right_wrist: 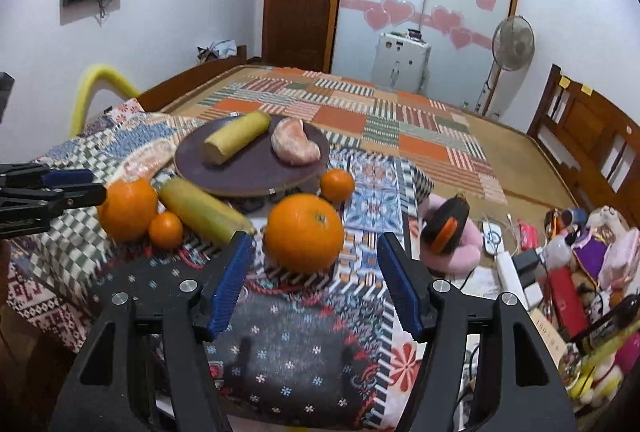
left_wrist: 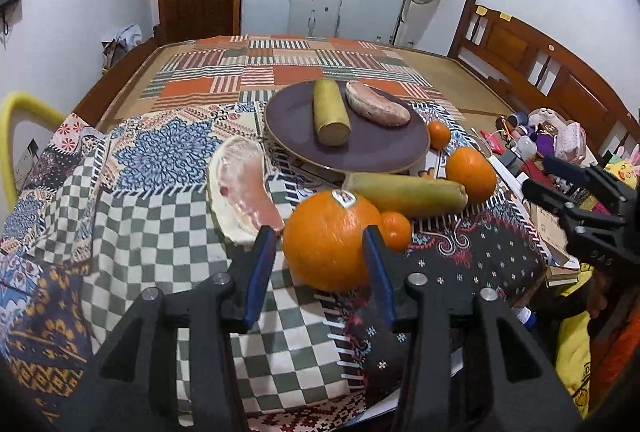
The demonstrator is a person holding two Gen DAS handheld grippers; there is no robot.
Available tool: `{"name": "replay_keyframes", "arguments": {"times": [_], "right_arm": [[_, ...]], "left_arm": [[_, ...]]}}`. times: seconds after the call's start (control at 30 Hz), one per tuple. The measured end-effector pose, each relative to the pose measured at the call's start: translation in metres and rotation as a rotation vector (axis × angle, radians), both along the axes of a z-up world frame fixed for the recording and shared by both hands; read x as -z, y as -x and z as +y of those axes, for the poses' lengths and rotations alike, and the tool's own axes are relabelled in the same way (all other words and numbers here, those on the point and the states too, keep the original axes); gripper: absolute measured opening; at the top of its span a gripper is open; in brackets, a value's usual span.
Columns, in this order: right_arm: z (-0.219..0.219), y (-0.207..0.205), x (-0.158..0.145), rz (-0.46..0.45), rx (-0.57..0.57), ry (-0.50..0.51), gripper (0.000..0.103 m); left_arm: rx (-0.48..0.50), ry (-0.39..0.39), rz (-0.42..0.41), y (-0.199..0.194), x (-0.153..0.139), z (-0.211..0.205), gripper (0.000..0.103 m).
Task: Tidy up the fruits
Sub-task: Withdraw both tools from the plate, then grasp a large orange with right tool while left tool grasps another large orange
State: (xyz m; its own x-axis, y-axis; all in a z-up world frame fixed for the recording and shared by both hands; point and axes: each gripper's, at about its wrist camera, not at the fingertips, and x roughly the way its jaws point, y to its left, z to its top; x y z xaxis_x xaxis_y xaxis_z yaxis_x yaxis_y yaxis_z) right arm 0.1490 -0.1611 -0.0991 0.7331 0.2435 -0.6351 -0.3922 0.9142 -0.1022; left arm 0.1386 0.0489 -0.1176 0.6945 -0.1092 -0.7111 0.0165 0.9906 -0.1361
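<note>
Sitting on the patterned cloth point(left_wrist: 160, 240) just in front of the dark plate point(left_wrist: 304, 135), the stickered orange point(left_wrist: 328, 240) is lying straight ahead of the left gripper point(left_wrist: 318, 244), its bulk already between the two blue pads, which are standing spread and not visibly pressing on the peel. A second big orange point(right_wrist: 304, 236), nearer the plate's right edge, is facing the right gripper point(right_wrist: 316, 264) in the same way, dead ahead, but that one is sitting beyond the fingertips, with the jaws spread wide to either side. Neither orange has a long axis to line up with, so I judge each hand is simply nearest its own fruit.

A yellow-green cut stalk point(left_wrist: 408, 193) is lying crosswise between the two oranges, below the plate's rim, with a small tangerine point(left_wrist: 396, 230) touching the stickered orange.

The left wrist view is showing the sticker and the pale pomelo wedge point(left_wrist: 244, 191) left of the plate; the right wrist view is showing the cluttered floor beyond.
</note>
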Motion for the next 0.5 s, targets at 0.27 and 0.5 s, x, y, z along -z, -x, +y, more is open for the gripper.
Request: {"name": "replay_keyframes", "arguments": {"times": [0.27, 0.5], "right_arm": [[0.0, -0.019, 0.024, 0.068, 0.005, -0.047, 0.062], [0.004, -0.035, 0.026, 0.078, 0.013, -0.079, 0.062]], "left_arm": [[0.016, -0.015, -0.011, -0.002, 0.01, -0.01, 0.066], [0.008, -0.016, 0.01, -0.019, 0.026, -0.014, 0.067]]}}
